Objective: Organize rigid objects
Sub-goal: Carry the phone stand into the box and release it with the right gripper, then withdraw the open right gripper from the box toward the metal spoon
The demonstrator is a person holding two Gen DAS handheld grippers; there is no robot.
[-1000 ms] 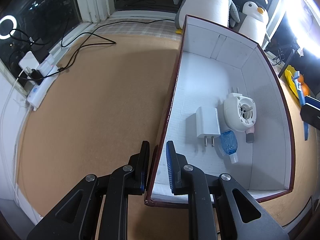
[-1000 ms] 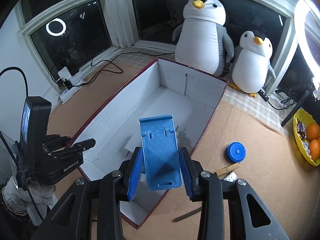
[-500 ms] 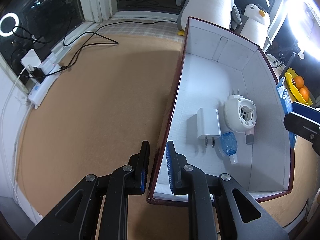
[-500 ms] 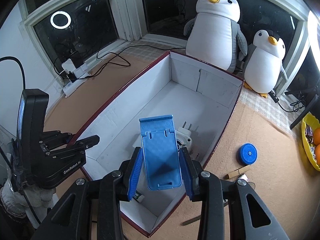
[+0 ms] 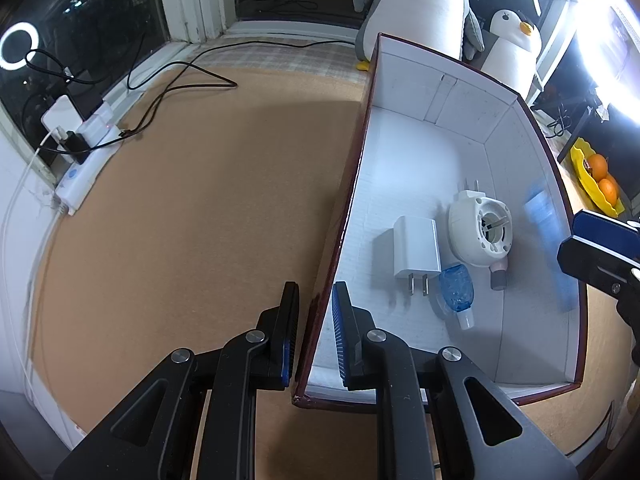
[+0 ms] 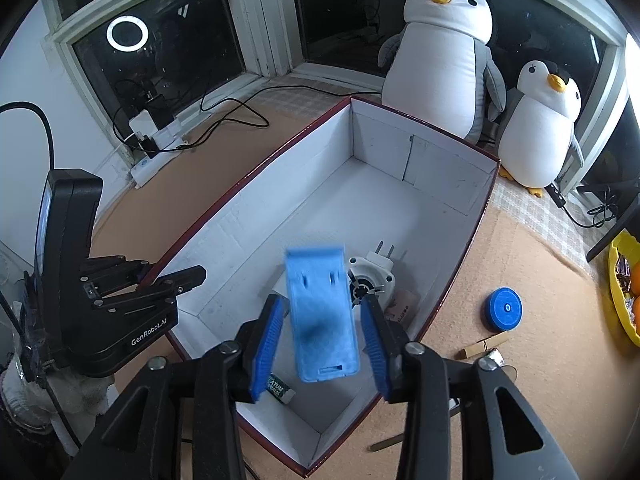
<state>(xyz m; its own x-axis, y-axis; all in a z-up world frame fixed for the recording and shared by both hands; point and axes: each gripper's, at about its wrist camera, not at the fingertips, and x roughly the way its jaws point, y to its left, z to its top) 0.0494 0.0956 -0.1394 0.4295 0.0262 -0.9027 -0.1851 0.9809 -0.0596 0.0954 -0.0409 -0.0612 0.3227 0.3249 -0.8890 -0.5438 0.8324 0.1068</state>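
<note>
In the left wrist view, the left gripper (image 5: 314, 312) has its jaws clamped on the near left wall of the box (image 5: 440, 92), one pad outside and one inside; I judge that it holds the box steady so that it does not slide while things go in. Inside the box, near that gripped wall, lie a white charger (image 5: 416, 250), a round white plug-in device (image 5: 480, 230) and a small blue bottle (image 5: 456, 292), close together and partly touching. At the far right wall of the box a blurred blue shape, the blue stand (image 5: 540, 208), is seen, and the right gripper (image 5: 600, 252) enters just beyond that wall. In the right wrist view, the right gripper (image 6: 324, 332) is above the near end of the box, and its jaws have just been opening; the pads stand apart from the blue stand (image 6: 322, 312), which is blurred between them and seems to be released, probably falling into the box. Under it lie the white device and a small packet (image 6: 280, 388). Outside the box, on the surface (image 6: 520, 280) at its right side, wait a blue round cap (image 6: 504, 308), a wooden clothespin (image 6: 482, 344) and other small things. Two plush penguins (image 6: 444, 64) stand behind the box and hinder nothing.
</note>
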